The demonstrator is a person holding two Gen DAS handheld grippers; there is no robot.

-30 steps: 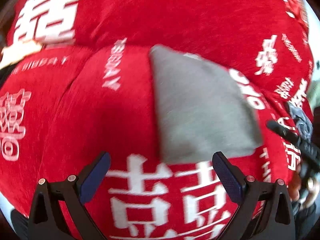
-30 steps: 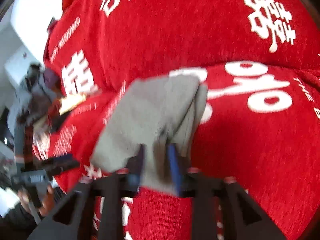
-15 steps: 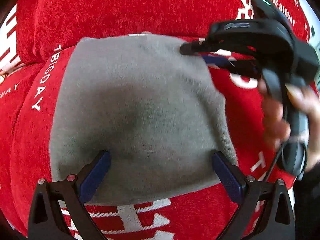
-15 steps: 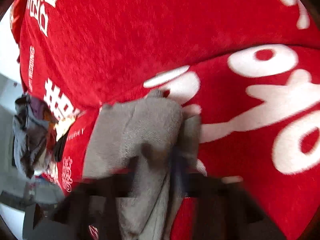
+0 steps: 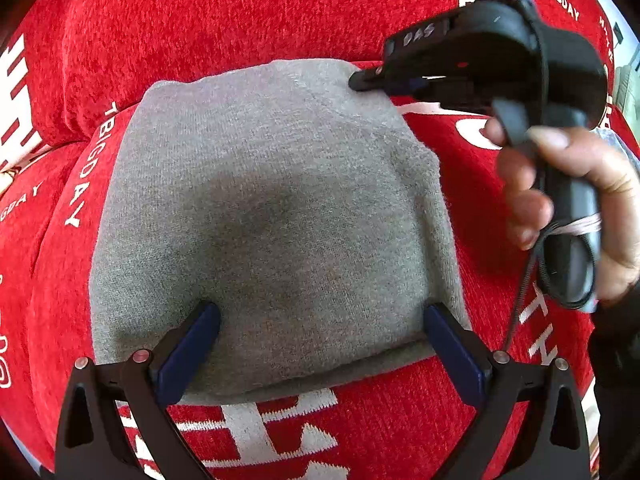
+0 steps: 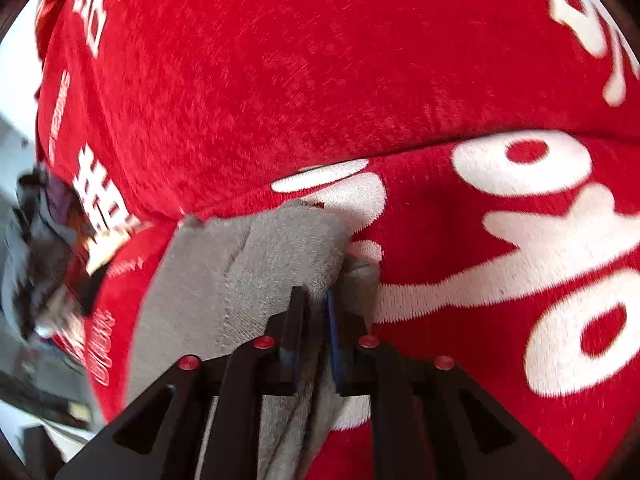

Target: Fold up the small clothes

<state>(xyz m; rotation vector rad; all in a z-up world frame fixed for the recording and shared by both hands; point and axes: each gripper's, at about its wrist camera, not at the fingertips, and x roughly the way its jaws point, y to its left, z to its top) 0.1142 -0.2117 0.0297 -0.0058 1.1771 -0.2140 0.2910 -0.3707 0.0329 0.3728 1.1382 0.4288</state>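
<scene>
In the left wrist view we see the grey garment (image 5: 272, 220) spread flat over the red cover (image 5: 224, 12) with white lettering, filling the middle of the frame. Our left claw (image 5: 320, 320) stands wide, its blue pads pressing down on the cloth's near edge at lower left and lower right. At upper right our right claw (image 5: 372, 80), held by a bare hand (image 5: 580, 208), pinches the garment's far corner. In the right wrist view that claw (image 6: 316, 300) is narrow, clamped on a bunched grey fold in the lower centre.
</scene>
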